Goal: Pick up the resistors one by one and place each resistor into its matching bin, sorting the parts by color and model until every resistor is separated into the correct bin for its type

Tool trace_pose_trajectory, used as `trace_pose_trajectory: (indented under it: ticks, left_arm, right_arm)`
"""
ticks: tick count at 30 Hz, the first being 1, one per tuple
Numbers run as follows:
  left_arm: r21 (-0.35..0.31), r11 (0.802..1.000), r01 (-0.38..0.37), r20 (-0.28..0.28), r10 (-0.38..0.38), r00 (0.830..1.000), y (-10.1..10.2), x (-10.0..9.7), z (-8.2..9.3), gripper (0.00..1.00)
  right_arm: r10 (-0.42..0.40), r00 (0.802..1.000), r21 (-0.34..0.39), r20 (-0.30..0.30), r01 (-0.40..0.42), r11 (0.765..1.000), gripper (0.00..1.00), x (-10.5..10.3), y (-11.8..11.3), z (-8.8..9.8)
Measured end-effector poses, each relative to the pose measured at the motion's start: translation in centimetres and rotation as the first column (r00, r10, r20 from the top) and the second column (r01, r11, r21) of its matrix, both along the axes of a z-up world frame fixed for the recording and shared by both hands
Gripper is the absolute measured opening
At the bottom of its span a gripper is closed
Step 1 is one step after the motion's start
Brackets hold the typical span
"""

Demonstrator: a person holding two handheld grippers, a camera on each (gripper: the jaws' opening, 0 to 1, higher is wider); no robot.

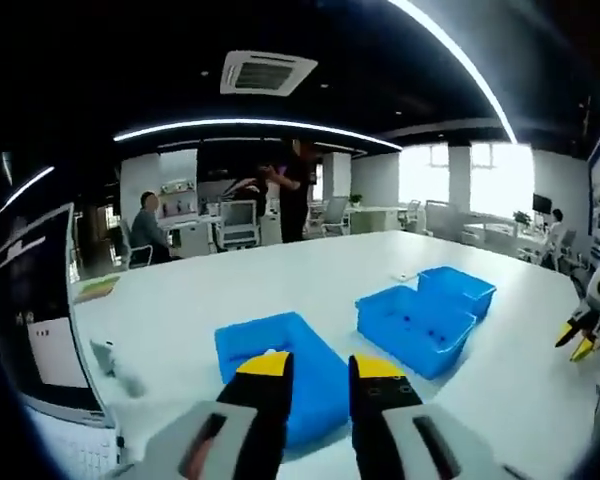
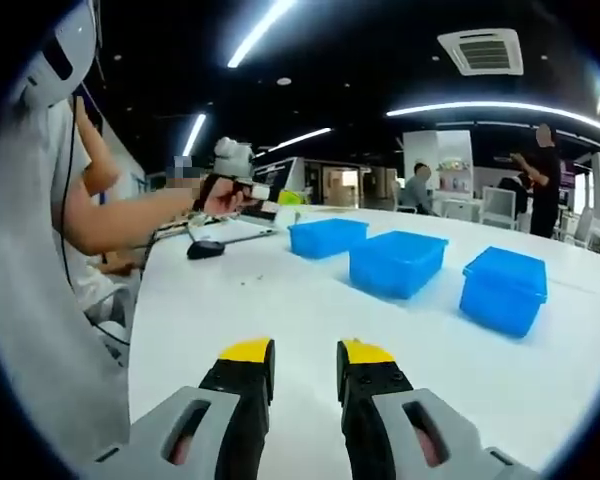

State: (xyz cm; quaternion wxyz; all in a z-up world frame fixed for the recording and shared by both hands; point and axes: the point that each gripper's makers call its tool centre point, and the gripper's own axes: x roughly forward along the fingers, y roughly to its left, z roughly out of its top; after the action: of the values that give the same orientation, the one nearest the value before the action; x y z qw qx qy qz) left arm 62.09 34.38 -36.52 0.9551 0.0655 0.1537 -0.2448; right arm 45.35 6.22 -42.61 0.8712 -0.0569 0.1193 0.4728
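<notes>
left tongs: bottom centre of left gripper view, yellow-tipped jaws apart, nothing between them, raised over the table
right tongs: bottom centre of right gripper view, jaws parted, empty; also seen at right edge of left gripper view
bins: three blue bins on the white table
near bin: lower centre of left gripper view, just behind the left tongs; contents hidden
middle bin: right of centre, small dark specks on its floor, too small to identify
far bin: touching the middle bin's far corner
resistors: none resolvable in either view
writing: no readable label or brand; wall panels at far right of left gripper view are blurred
monitor: left edge of left gripper view, text illegible
mouse: dark, upper left of right gripper view, on the table
people: one seated, one standing in the background
</notes>
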Motion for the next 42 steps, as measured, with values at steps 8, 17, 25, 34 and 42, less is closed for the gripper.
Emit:
trace_pose_trajectory:
  ticks: [8, 17, 25, 34, 42]
  left_arm:
    - [0.152, 0.976, 0.156, -0.109, -0.140, 0.984, -2.2, -4.5, -1.3, 0.23]
    - [0.192, 0.917, 0.351, -0.386, -0.258, 0.886, -5.2, -10.5, -6.9, 0.19]
    - [0.179, 0.922, 0.342, -0.508, -0.211, 0.835, -5.8, -11.9, -10.5, 0.18]
    - [0.156, 0.934, 0.321, -0.537, -0.192, 0.821, -5.9, -12.1, -11.3, 0.18]
    - [0.209, 0.894, 0.396, -0.532, -0.236, 0.813, -6.3, -12.0, -11.4, 0.07]
  right_arm:
    - [0.013, 1.000, 0.003, -0.008, -0.013, 1.000, 0.27, -0.1, 0.1, -0.4]
    - [0.010, 1.000, -0.001, -0.001, -0.010, 1.000, 0.27, 0.2, -0.3, -0.3]
    - [0.018, 1.000, -0.010, -0.006, -0.018, 1.000, 0.27, -0.1, -0.2, -0.6]
    - [0.004, 1.000, -0.013, -0.007, -0.004, 1.000, 0.27, 0.2, -0.7, -0.7]
    - [0.007, 1.000, -0.024, -0.009, -0.008, 1.000, 0.27, 0.1, -0.6, -1.0]
